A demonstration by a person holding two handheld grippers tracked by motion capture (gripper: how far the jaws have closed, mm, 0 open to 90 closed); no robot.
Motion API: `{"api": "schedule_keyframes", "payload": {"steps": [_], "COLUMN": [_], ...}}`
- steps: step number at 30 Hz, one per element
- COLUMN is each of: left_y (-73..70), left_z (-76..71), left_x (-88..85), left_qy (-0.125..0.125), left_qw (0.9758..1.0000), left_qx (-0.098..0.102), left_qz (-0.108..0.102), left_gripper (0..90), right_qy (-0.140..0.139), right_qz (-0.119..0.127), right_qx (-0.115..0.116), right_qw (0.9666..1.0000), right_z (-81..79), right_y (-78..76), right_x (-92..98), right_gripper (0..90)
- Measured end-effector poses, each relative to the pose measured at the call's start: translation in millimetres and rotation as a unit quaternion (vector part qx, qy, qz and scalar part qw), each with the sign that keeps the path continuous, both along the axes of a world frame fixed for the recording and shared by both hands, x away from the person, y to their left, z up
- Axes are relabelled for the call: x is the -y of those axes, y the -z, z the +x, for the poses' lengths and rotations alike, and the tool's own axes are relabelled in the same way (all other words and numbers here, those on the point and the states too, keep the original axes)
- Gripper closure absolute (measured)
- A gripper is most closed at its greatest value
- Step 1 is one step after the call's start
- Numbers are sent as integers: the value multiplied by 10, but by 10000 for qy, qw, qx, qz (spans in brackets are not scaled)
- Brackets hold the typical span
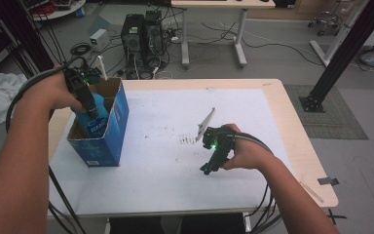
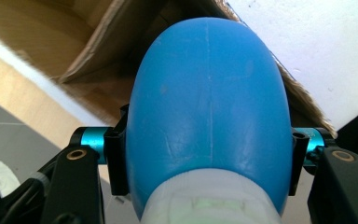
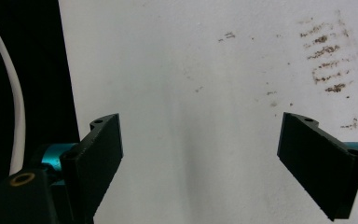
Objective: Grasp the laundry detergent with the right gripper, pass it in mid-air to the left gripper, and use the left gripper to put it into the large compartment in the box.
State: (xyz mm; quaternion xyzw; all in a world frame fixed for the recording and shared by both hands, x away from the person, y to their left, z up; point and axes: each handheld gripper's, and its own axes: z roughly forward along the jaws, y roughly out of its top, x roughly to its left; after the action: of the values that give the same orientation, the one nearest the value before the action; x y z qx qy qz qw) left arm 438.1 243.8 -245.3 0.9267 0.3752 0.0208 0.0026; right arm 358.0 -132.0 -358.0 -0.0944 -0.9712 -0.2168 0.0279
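My left gripper (image 1: 93,108) has its jaws pinching a blue bottle (image 2: 207,116) across its rounded body, one black jaw on each flank, with the bottle partway inside the open cardboard box (image 1: 119,124) that stands near the left edge of the tabletop (image 1: 253,195). In the left gripper view the bottle is smooth, glossy plastic with a faint mould seam running down its middle and a pale, translucent band at the near end. I judge it stiff but slippery, and likely to twist if I hold it loosely; the widest part of the belly, where my jaws sit now, looks like the surest place to grip it. How full or heavy it is I cannot tell. The box is blue-printed outside and raw brown card inside, with soft, torn-looking flap edges that could catch the bottle. My right gripper (image 1: 213,161) hovers low over the white sheet (image 3: 205,84) toward the right half of the tabletop, jaws spread wide with nothing between them. The sheet is matte and flat, marked with brownish smudges (image 3: 326,60) in short rows.
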Motion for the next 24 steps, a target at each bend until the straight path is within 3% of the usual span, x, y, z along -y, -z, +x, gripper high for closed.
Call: {"api": "schedule_keyframes", "payload": {"steps": [8, 13, 24], "left_y": [316, 480, 546], "left_z": [0, -10, -13], "left_x": [-7, 5, -27], "left_qy": [156, 313, 400], "left_qw": [9998, 9995, 9992], "left_qx": [-129, -64, -37], "left_qz": [35, 88, 47], "left_gripper": [383, 383, 381], "right_qy": [-20, -31, -49], "right_qz": [-8, -10, -47], "right_qx": [-8, -2, -64], "right_qw": [10000, 10000, 10000], "right_z": [3, -3, 2], "right_y": [20, 31, 72], "right_x": [-4, -10, -29], "right_gripper": [133, 133, 133]}}
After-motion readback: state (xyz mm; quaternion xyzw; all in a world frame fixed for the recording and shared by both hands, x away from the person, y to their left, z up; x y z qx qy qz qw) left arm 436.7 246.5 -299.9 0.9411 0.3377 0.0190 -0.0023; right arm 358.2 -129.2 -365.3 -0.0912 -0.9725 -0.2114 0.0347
